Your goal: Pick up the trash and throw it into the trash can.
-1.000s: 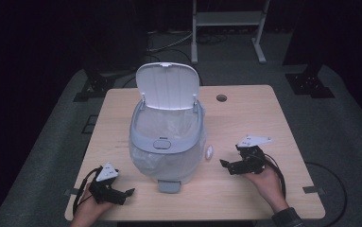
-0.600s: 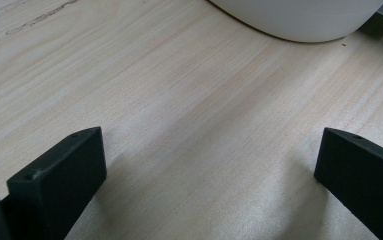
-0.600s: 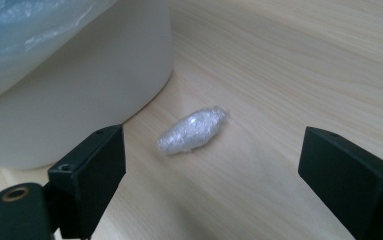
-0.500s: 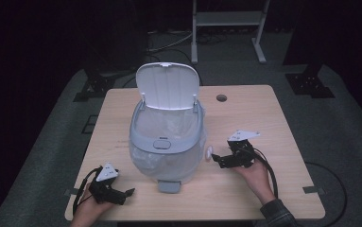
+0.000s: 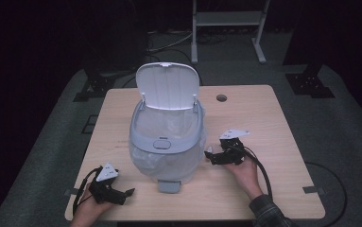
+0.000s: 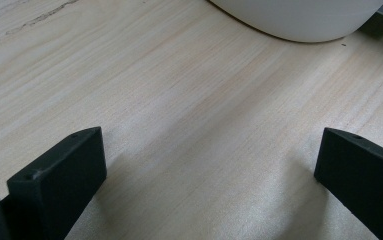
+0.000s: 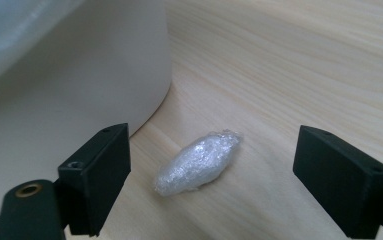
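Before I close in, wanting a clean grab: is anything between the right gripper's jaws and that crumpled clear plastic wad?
Nothing visible. The right gripper stands open around the crumpled clear plastic wad, bare wood between them; the white bin sits just beside.

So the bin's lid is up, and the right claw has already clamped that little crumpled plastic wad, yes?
Not clamped. In the right gripper view the right claw is open, its jaws either side of the plastic wad, which lies on the table untouched. The bin's lid is up.

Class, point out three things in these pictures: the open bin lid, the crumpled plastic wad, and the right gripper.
bin lid (image 5: 167,87): high view, centre of the raised lid.
plastic wad (image 7: 199,161): right gripper view, middle of the crumpled wad.
right gripper (image 5: 209,156): high view, midway between its fingertips.
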`<state>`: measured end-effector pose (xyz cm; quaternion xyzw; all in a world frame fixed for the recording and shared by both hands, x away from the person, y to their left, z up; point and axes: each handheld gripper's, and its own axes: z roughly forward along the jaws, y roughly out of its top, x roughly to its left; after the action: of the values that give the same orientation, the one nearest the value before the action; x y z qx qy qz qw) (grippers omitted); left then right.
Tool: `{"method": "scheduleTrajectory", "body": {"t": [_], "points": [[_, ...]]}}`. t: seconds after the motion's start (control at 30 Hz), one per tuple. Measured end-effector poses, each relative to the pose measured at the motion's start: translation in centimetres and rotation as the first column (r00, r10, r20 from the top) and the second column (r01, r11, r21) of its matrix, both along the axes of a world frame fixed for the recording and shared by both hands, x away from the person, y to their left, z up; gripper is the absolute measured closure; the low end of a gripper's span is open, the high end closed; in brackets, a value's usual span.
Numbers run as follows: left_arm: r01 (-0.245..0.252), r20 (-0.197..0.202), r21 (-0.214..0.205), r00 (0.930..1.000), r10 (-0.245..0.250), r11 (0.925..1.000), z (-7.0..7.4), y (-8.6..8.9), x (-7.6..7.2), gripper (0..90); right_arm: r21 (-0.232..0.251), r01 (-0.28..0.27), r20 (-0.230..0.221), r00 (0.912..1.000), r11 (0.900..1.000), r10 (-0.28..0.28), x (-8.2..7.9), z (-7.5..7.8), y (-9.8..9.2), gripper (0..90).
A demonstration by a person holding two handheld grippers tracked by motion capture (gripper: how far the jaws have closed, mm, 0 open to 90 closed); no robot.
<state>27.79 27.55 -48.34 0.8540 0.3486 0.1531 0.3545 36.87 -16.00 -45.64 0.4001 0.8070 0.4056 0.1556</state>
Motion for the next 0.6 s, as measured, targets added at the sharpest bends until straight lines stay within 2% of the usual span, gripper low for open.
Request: {"method": "scheduleTrajectory", "body": {"t": [0.27, 0.47, 0.6], "points": [[0.002, 0.001, 0.002, 1.0000, -0.002, 1.0000, 0.0, 0.0, 0.0, 0.0, -0.002, 0.003, -0.014, 0.9999, 1.0000, -0.003, 0.7, -1.3, 0.8, 17.0], [0.002, 0.001, 0.002, 1.0000, -0.002, 1.0000, 0.0, 0.0, 0.0, 0.0, -0.039, -0.001, -0.020, 0.9998, 0.9992, 0.000, 1.0, -2.1, 1.3, 17.9], [0.002, 0.001, 0.002, 1.0000, -0.002, 1.0000, 0.0, 0.0, 0.0, 0.0, -0.037, -0.006, -0.033, 0.9995, 0.9993, 0.005, 1.0, -2.4, 1.3, 25.7]]}}
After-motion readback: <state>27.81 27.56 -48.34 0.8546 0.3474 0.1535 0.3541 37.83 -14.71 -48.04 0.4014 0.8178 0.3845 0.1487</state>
